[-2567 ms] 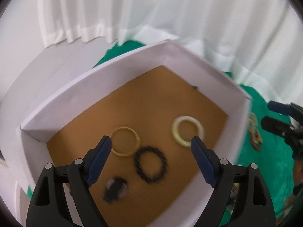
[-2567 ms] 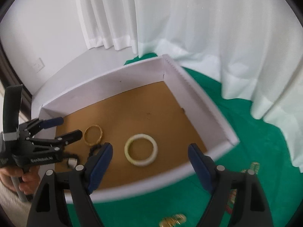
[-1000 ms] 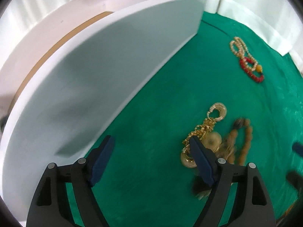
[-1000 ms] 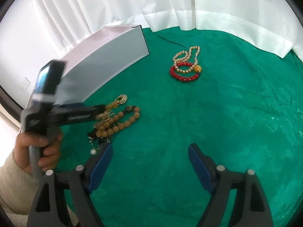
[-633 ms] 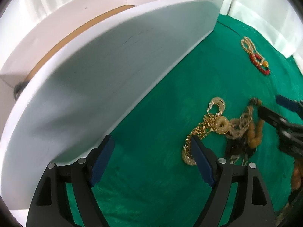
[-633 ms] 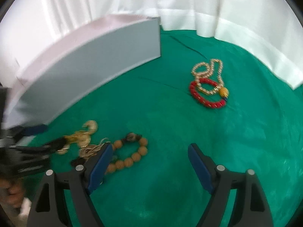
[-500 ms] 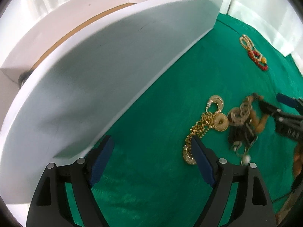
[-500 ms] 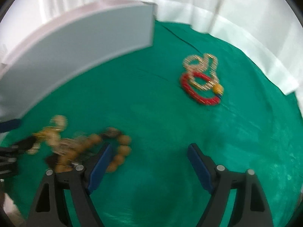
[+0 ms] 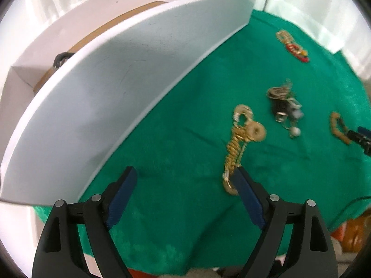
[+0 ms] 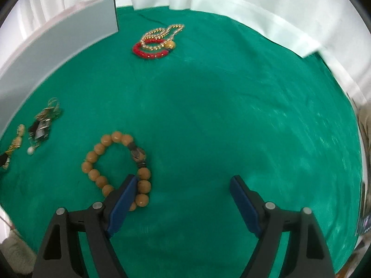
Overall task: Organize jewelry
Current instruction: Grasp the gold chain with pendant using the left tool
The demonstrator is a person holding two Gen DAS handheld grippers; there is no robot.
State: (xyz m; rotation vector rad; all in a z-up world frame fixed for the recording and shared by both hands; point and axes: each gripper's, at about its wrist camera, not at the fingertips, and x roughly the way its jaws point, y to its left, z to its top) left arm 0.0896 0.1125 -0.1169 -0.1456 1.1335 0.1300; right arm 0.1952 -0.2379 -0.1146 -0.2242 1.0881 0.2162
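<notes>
1. Both tongs stand wide apart and empty — the left gripper (image 9: 183, 180) hangs over bare green cloth (image 9: 176, 153) beside the white box (image 9: 129, 69), and the right gripper (image 10: 183, 186) hangs over the cloth with its left finger across the near edge of the wooden bead bracelet (image 10: 109, 159).
2. The jewelry lies scattered on the cloth: a gold chain (image 9: 241, 139) just ahead of the left gripper's right finger, a dark tangled piece (image 9: 284, 106) further out, and a red and gold beaded pair (image 10: 155, 41) near the box's corner. One dark piece (image 9: 60, 58) already shows inside the box.
3. The step in hand looks like picking the next piece. For the right gripper, the wooden bracelet is nearest.
4. To do it well, shift left so one side of the bead ring sits between the fingers — not the whole ring — then lower until the tips meet the cloth.
5. Close on the beads, not the cord; round beads may roll out of a shallow pinch.
6. Lift straight up before carrying it over the box wall.
</notes>
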